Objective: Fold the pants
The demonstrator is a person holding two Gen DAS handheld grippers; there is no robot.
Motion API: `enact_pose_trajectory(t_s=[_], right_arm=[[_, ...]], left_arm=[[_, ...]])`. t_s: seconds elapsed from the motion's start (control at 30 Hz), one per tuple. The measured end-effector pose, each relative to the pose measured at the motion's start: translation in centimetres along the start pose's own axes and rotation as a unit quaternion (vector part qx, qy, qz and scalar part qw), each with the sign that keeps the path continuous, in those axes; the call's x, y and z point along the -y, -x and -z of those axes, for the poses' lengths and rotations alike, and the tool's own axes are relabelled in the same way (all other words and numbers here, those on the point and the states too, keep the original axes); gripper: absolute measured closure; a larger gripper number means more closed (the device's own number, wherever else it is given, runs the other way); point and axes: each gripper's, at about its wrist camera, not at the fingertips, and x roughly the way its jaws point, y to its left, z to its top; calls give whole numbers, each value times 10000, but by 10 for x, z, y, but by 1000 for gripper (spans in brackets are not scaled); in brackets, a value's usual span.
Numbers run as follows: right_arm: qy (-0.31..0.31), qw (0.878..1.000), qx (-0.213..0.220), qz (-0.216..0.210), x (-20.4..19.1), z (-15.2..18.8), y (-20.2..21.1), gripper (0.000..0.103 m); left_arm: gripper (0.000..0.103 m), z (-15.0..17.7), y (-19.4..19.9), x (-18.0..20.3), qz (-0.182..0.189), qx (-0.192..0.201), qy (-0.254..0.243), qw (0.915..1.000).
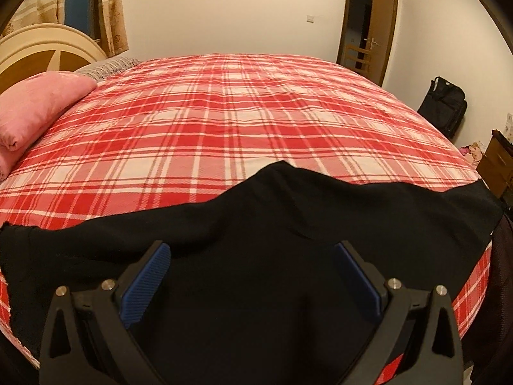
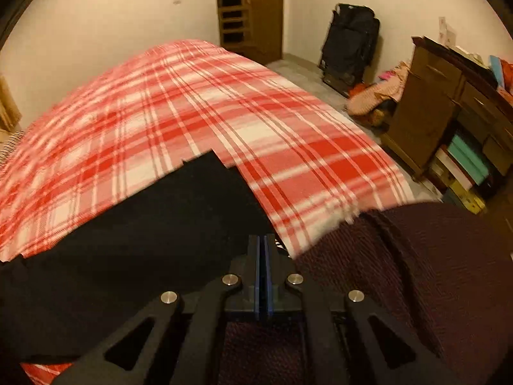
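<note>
Black pants (image 1: 263, 224) lie spread along the near edge of a bed with a red and white plaid sheet (image 1: 224, 112). My left gripper (image 1: 251, 255) hovers over their middle, open wide, with blue pads (image 1: 160, 256) on either side and only flat cloth below. In the right wrist view the pants (image 2: 144, 240) run off to the left. My right gripper (image 2: 263, 240) is shut at the pants' right edge, where the cloth reaches its fingertips. That edge seems pinched between the pads.
A pink pillow (image 1: 38, 109) and the headboard (image 1: 38, 48) are at the far left. Dark maroon knitted fabric (image 2: 416, 272) fills the space right of my right gripper. A wooden cabinet (image 2: 433, 112), a black bag (image 2: 349, 41) and an open door (image 1: 372, 25) stand beyond the bed.
</note>
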Motion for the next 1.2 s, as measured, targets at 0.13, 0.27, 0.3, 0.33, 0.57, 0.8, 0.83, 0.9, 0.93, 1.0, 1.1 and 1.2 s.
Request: enact_pose_trajectory(t_s=[0.13,0.27,0.3,0.33,0.57,0.8,0.83,0.9,0.93,1.0,1.1,1.2], right_arm=[[178,9990,-80,399,-1,4,-21,101],[268,9955,-187,885,-1,-8,-26,101],[88,9951,-132,979,4,-11,-21,100],[-94,9936,20,1125,8,-13,-14,100],[593,9900,515,-1169,-91,1,25,100],[1946,9568,-116,-2155,-236,39,-13,100],[2038,9576,13,-2036,-241,41,-13,100],[2136,9608,26,-1765,-249,35,-18,100],[1904,9659,-108,-1753,-246,27,-27,103],[1277,9703,-378,-2021,-234,14,-47,103],[1087,9734,-122,-2014,-232,11,-34,103],[1001,9634,363,-2462,-226,21,1,100]], left_arm=[[0,-2,-5,4,120,-77,13,9999],[0,-4,-1,18,320,-52,-162,9993],[0,-4,1,21,353,-19,-219,9991],[0,-3,1,26,433,-17,-290,9986],[0,4,-10,74,1010,-229,-867,9908],[1,22,-22,108,1220,-442,-1206,9842],[1,29,-28,108,1278,-642,-1147,9830],[1,38,-28,110,1138,-600,-1293,9832],[1,47,-26,117,950,-579,-1653,9799],[0,56,-22,121,839,-539,-1907,9766],[0,57,-18,114,935,-660,-1821,9766],[0,60,-15,111,953,-669,-1792,9769]])
